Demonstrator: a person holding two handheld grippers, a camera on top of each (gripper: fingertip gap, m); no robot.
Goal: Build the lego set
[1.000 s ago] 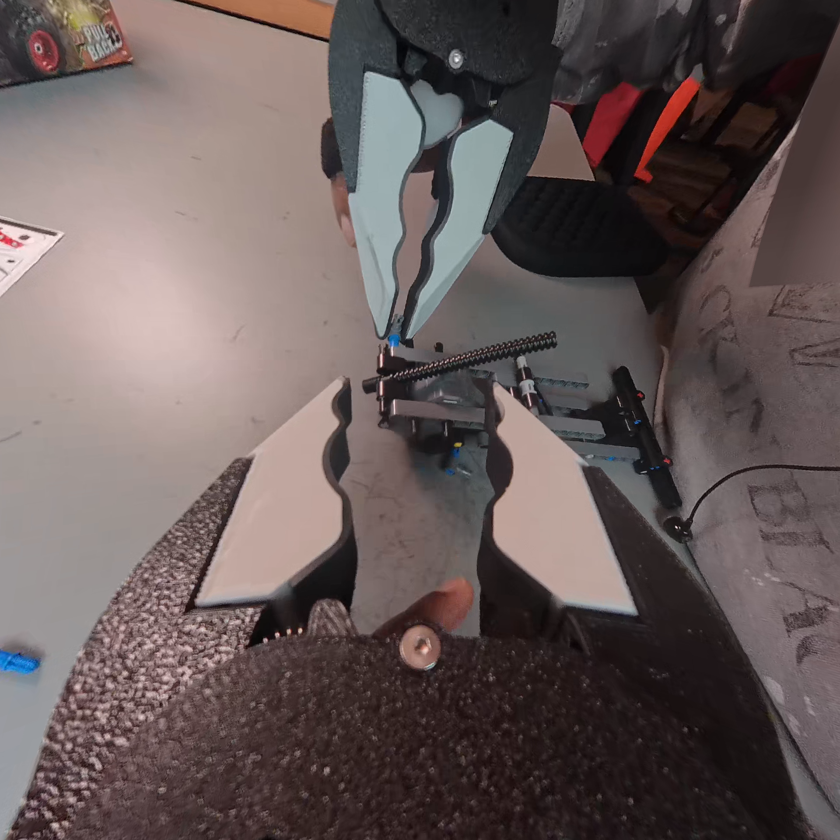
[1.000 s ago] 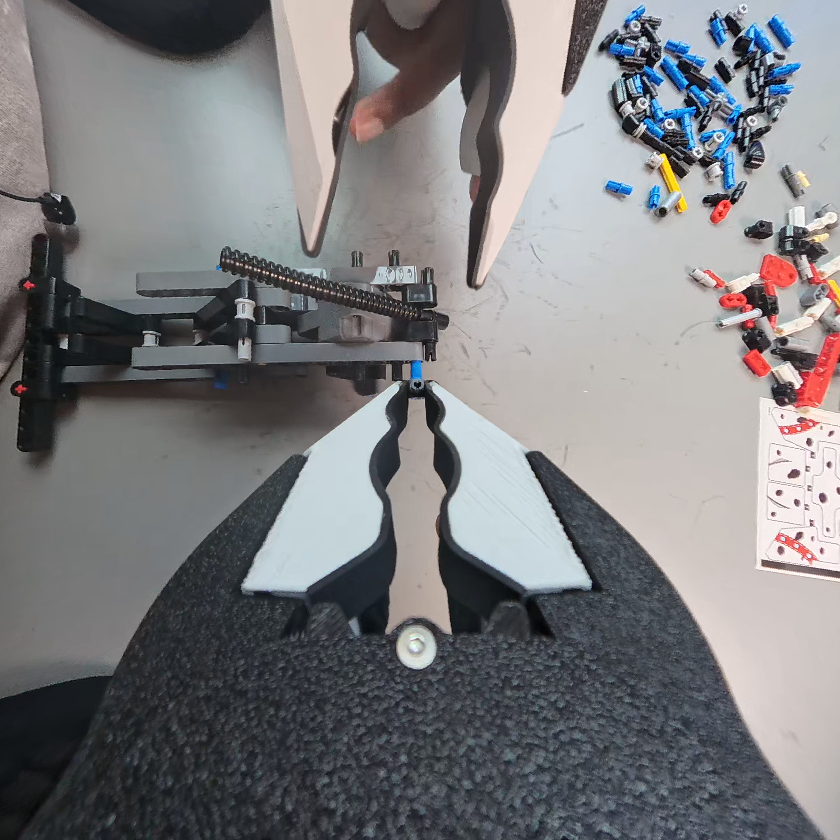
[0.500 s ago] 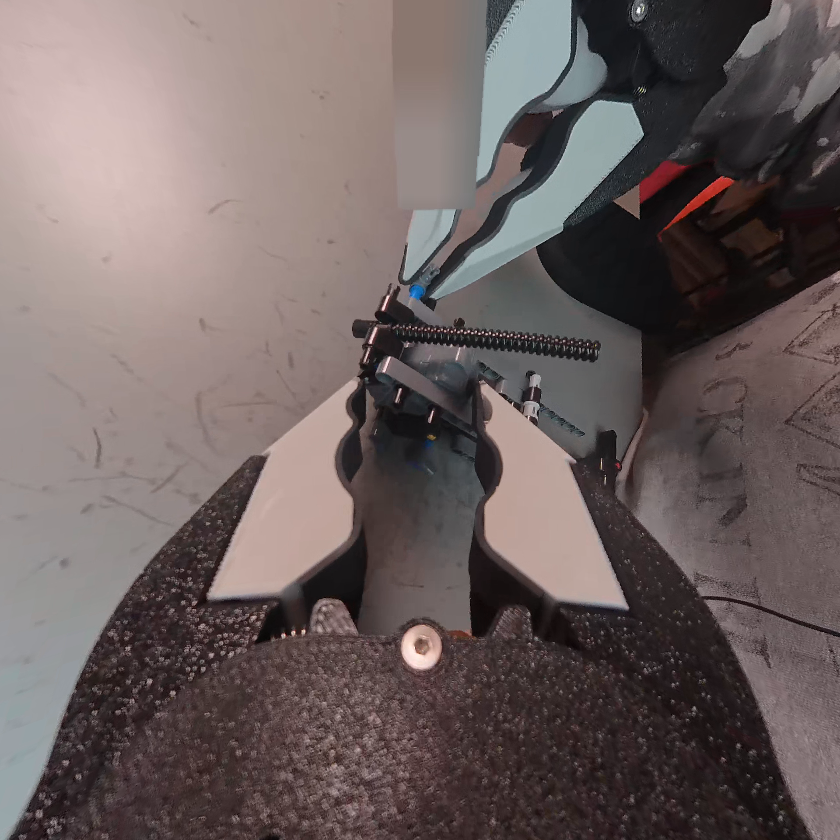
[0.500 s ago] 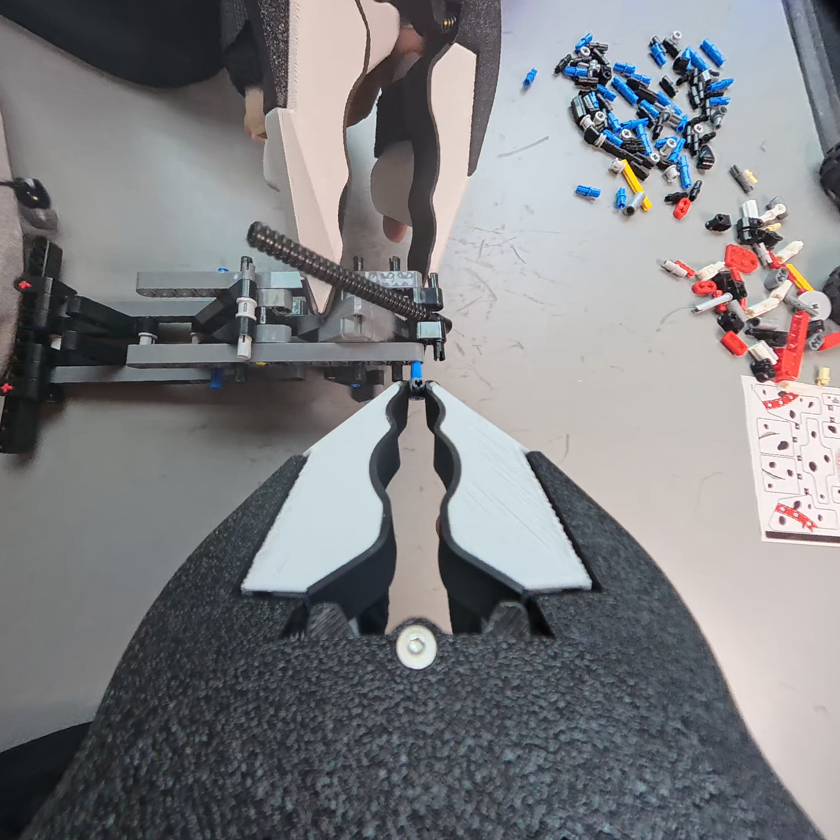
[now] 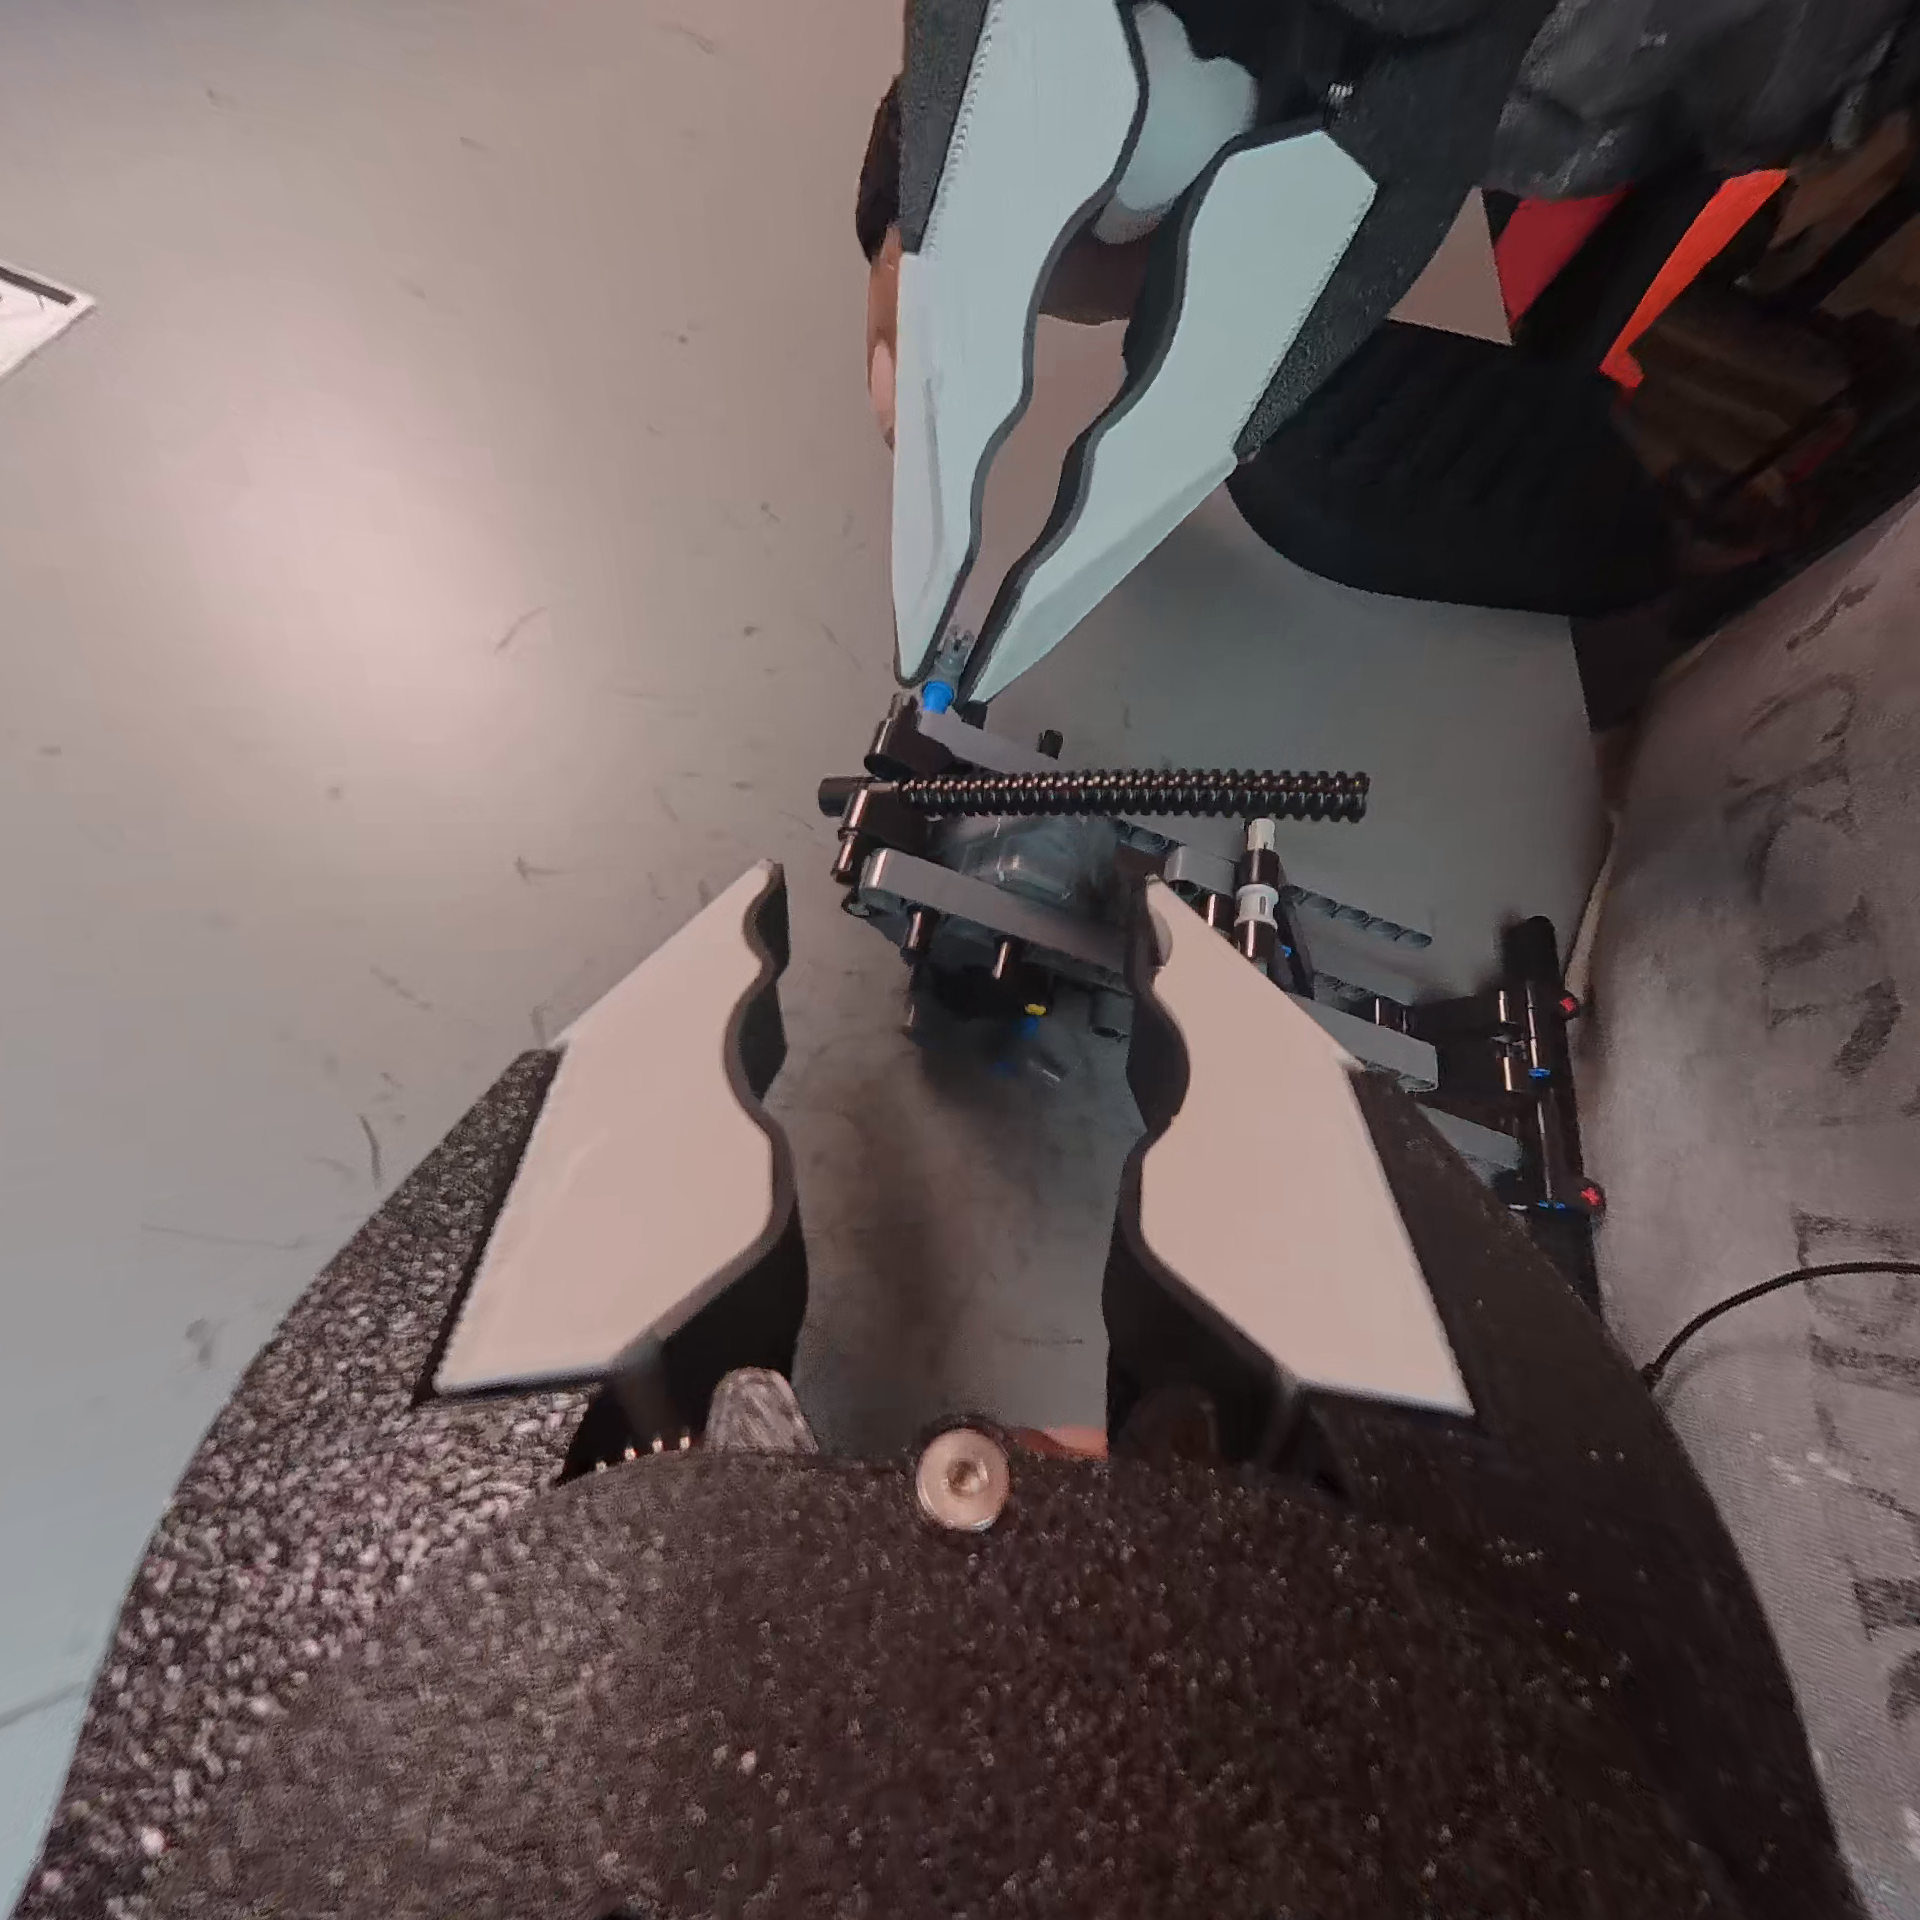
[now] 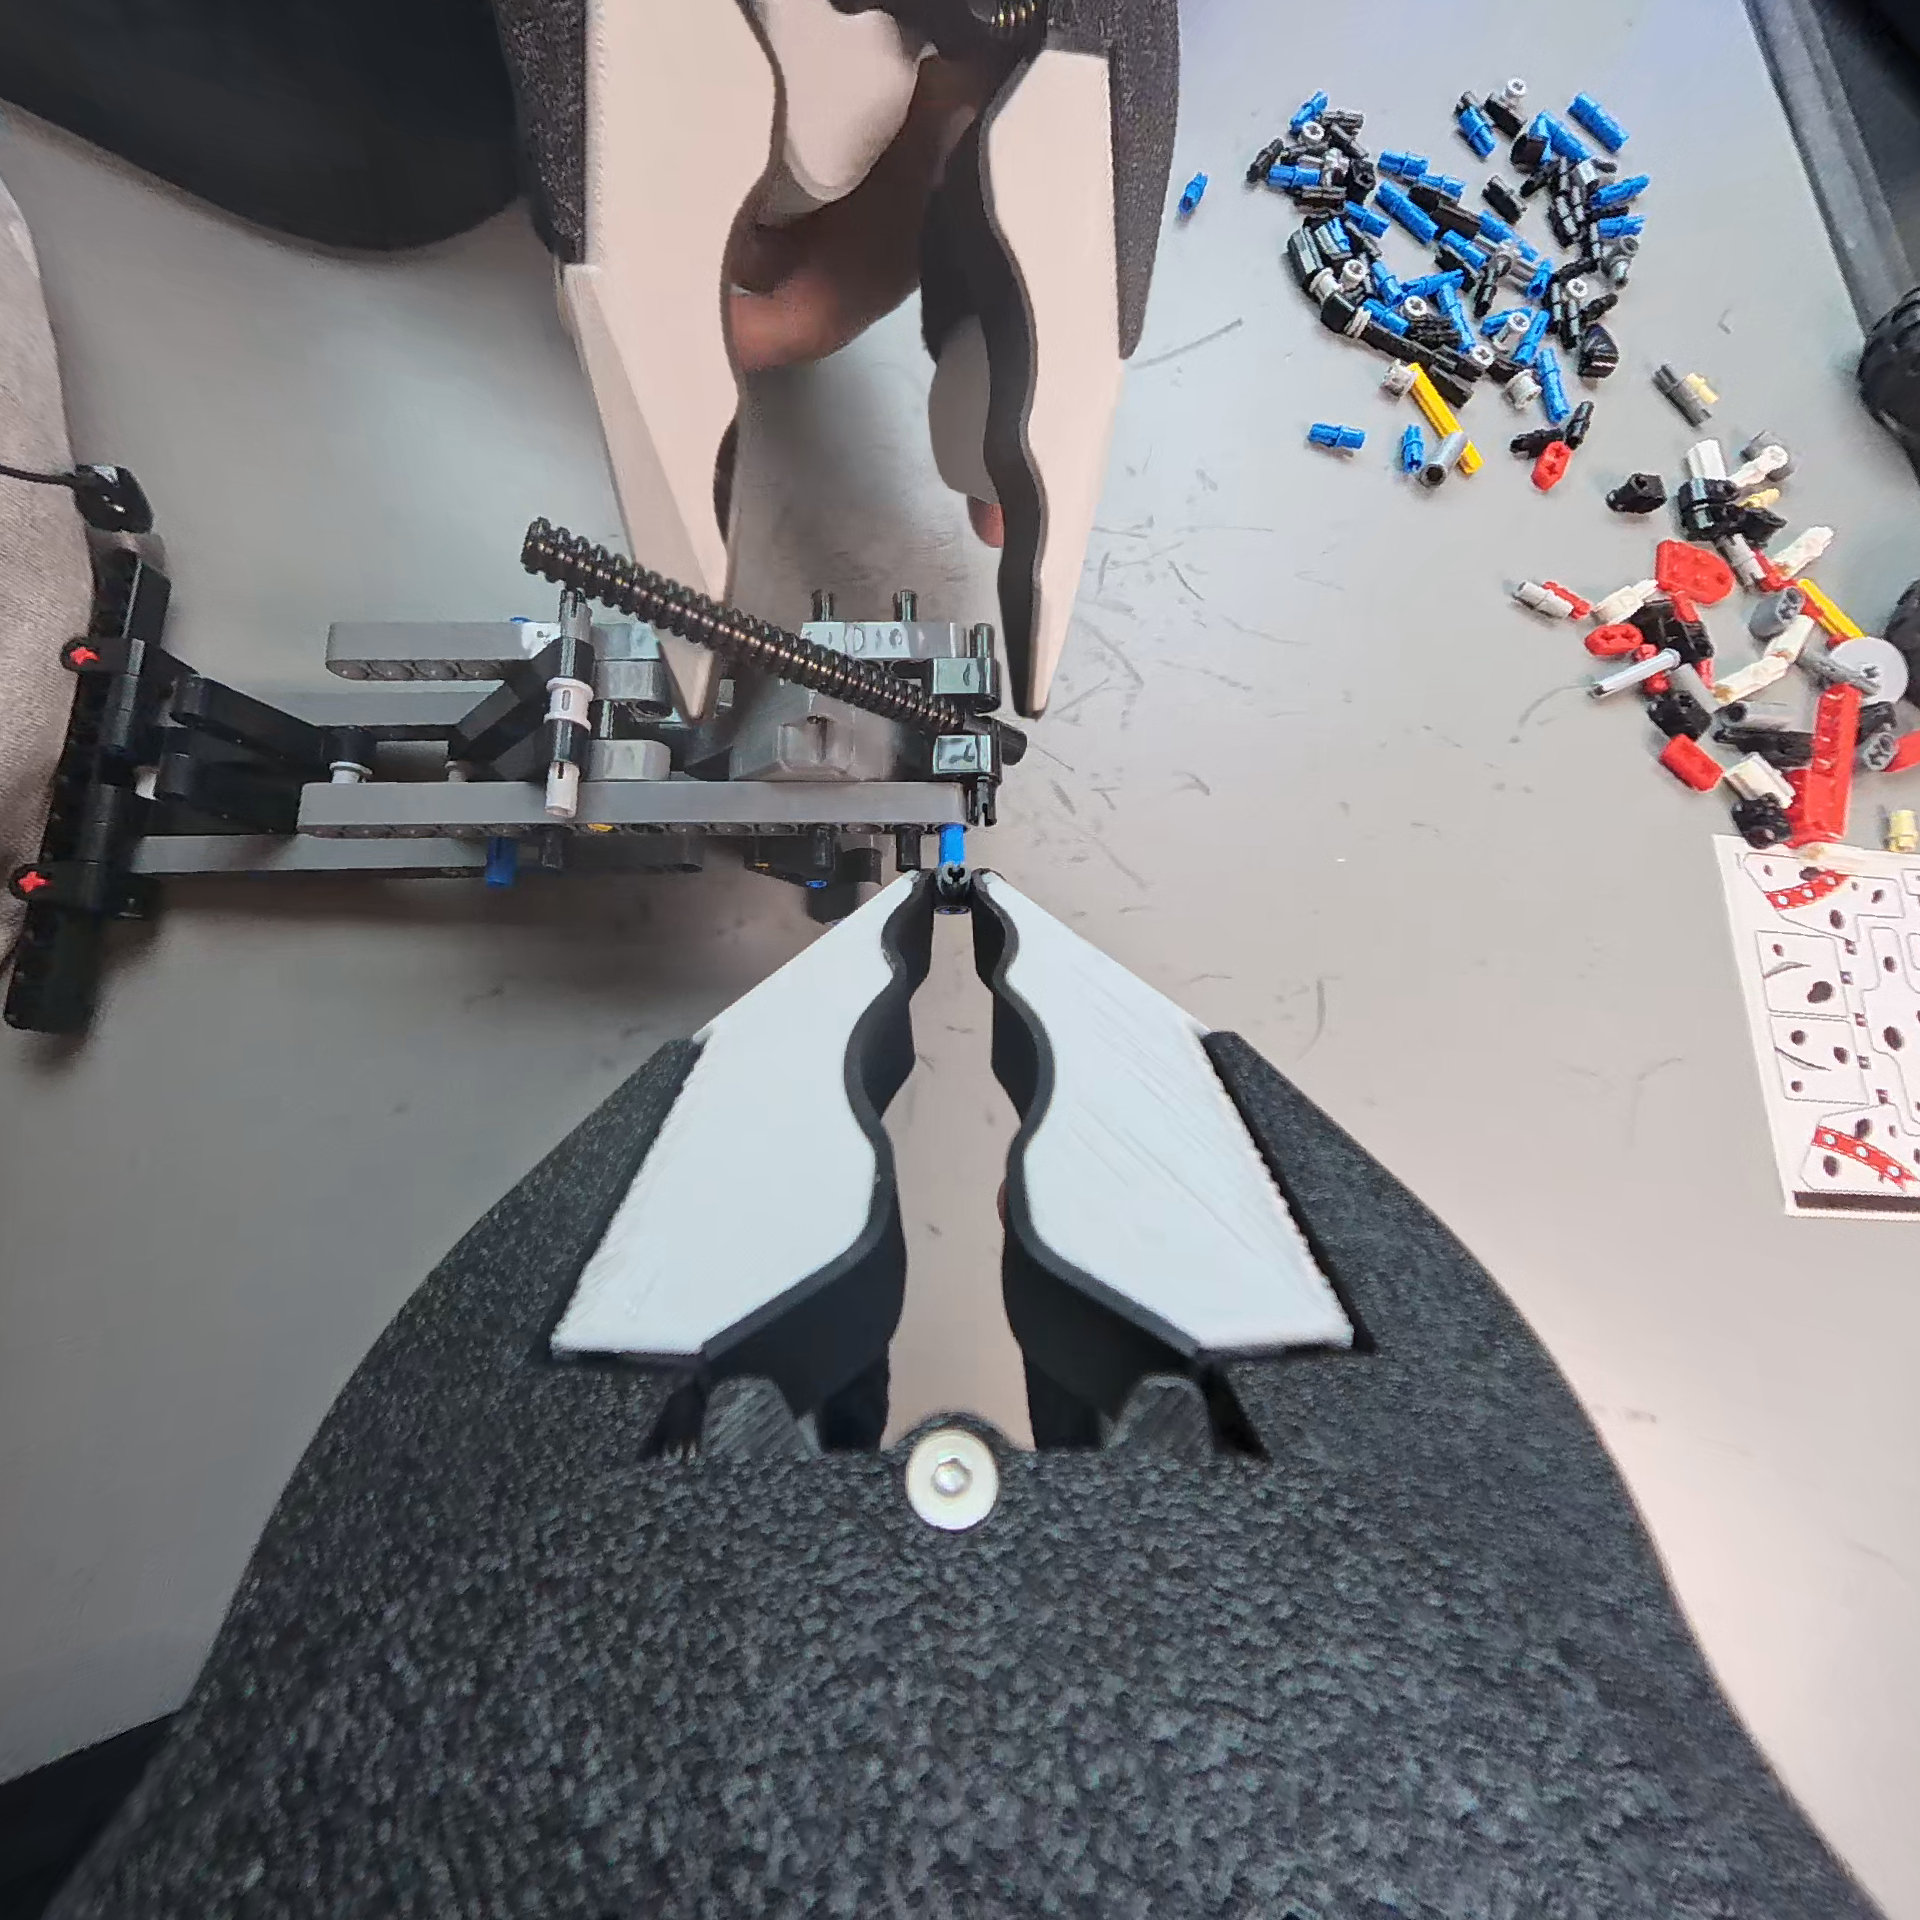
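Note:
A long lego assembly (image 6: 623,800) of grey beams and black parts, with a black ribbed rod (image 6: 748,634) across its top, lies on the grey table. My right gripper (image 6: 948,881) is shut on a small blue and black pin (image 6: 948,844) and holds it against the near beam's right end. In the left wrist view the right gripper (image 5: 940,675) comes down from above with the pin (image 5: 938,694). My left gripper (image 5: 961,904) is open, its fingers on either side of the assembly (image 5: 1039,873). It also shows in the right wrist view (image 6: 871,709), straddling the assembly's right end.
A pile of loose blue and black pins (image 6: 1455,239) and a heap of red, white and black pieces (image 6: 1745,675) lie at the right. A sticker sheet (image 6: 1829,1039) lies below them. Grey fabric (image 5: 1766,1039) with a black cable (image 5: 1766,1288) borders the assembly's far end. One gripper's finger ends stand about 4 cm off the other's.
My left gripper has come down from above the assembly and now straddles its right end, still open. My right gripper has kept the pin at the beam's end.

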